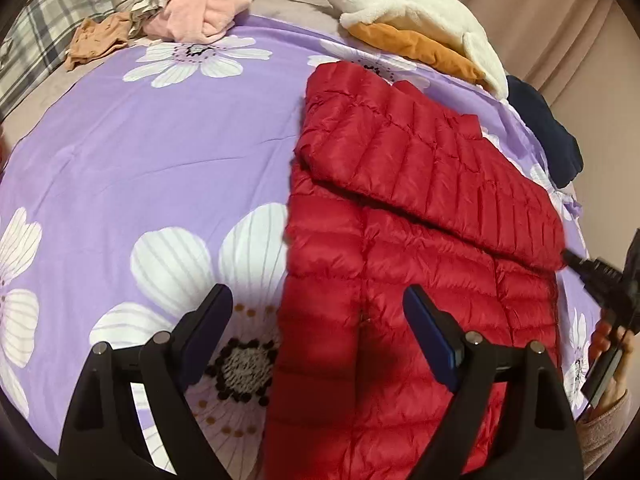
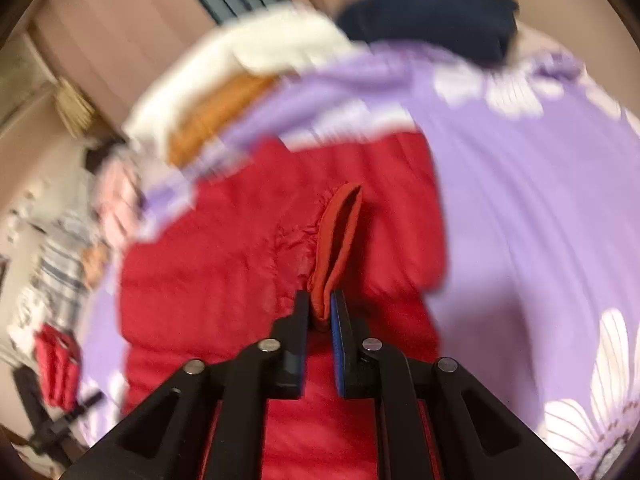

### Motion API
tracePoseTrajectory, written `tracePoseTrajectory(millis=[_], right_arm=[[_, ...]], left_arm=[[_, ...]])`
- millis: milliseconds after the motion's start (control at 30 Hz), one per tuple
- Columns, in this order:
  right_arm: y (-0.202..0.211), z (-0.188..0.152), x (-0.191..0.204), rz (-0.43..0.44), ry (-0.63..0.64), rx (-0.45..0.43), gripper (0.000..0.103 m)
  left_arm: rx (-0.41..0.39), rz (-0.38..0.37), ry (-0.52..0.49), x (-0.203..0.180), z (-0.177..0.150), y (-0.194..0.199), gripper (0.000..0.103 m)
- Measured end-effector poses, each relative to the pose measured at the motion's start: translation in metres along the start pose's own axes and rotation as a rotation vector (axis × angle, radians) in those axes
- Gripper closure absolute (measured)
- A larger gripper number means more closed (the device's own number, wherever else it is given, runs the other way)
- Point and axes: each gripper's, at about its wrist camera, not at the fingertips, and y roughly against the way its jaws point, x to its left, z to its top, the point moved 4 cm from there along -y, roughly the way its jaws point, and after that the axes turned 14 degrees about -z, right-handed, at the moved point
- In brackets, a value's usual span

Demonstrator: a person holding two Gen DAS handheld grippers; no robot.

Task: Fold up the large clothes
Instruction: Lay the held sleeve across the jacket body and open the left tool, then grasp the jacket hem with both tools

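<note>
A red quilted puffer jacket [image 1: 400, 240] lies on the purple flowered bedsheet [image 1: 160, 152], with one sleeve folded diagonally across its body. My left gripper [image 1: 316, 300] is open and empty, hovering over the jacket's left edge. My right gripper [image 2: 320, 308] is shut on the sleeve cuff [image 2: 340, 240] and holds it above the jacket body [image 2: 208, 280]. In the left wrist view the right gripper [image 1: 568, 258] shows at the right edge, at the sleeve's end. The right wrist view is motion-blurred.
A pink garment [image 1: 208, 4], a tan cloth [image 1: 96, 40] and plaid bedding [image 1: 48, 20] lie at the far left. A white fleece [image 1: 420, 8] over an orange garment [image 1: 416, 46] and a navy garment [image 1: 548, 136] lie at the far right.
</note>
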Motion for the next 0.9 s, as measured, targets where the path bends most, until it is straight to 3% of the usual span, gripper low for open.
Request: tracePoseTrajectory(millis=[67,100,167,267,333,367,500,667,833,900], right_arm=[[-0.007,0.000,-0.001,-0.096,0.043,-0.012,0.089],[-0.003,0.003,-0.003,-0.181,0.064,-0.060,0.088],[0.014,0.009,-0.001,-0.240,0.077,-0.153,0.088],[0.035,0.009,0.016,-0.133,0.126,-0.234,0.088],[0.034,0.006,0.031,-0.065,0.182,-0.233,0.088],[0.029,0.005,0.038,-0.050,0.200,-0.222,0.088],[-0.004,-0.003,0.054,-0.093,0.286,-0.170,0.088],[-0.046,-0.004,0.046,-0.121,0.262,-0.054,0.088],[-0.043,0.000,0.037,-0.083,0.225,-0.011,0.088],[-0.022,-0.004,0.032,-0.031,0.184,-0.020,0.082]], left_arm=[[0.010,0.014,-0.008,-0.002,0.009,-0.008,0.016],[0.010,0.020,-0.021,-0.005,0.015,-0.012,0.016],[-0.002,0.024,-0.059,-0.014,0.025,-0.015,0.016],[-0.033,0.016,-0.133,-0.032,0.044,-0.023,0.016],[-0.038,0.021,-0.176,-0.042,0.055,-0.035,0.018],[-0.037,0.021,-0.198,-0.048,0.060,-0.043,0.024],[0.028,0.075,-0.268,-0.059,0.069,-0.087,0.044],[0.145,0.109,-0.259,-0.046,0.064,-0.134,0.040],[0.148,0.083,-0.220,-0.043,0.066,-0.117,0.040],[0.139,0.043,-0.188,-0.040,0.061,-0.093,0.032]])
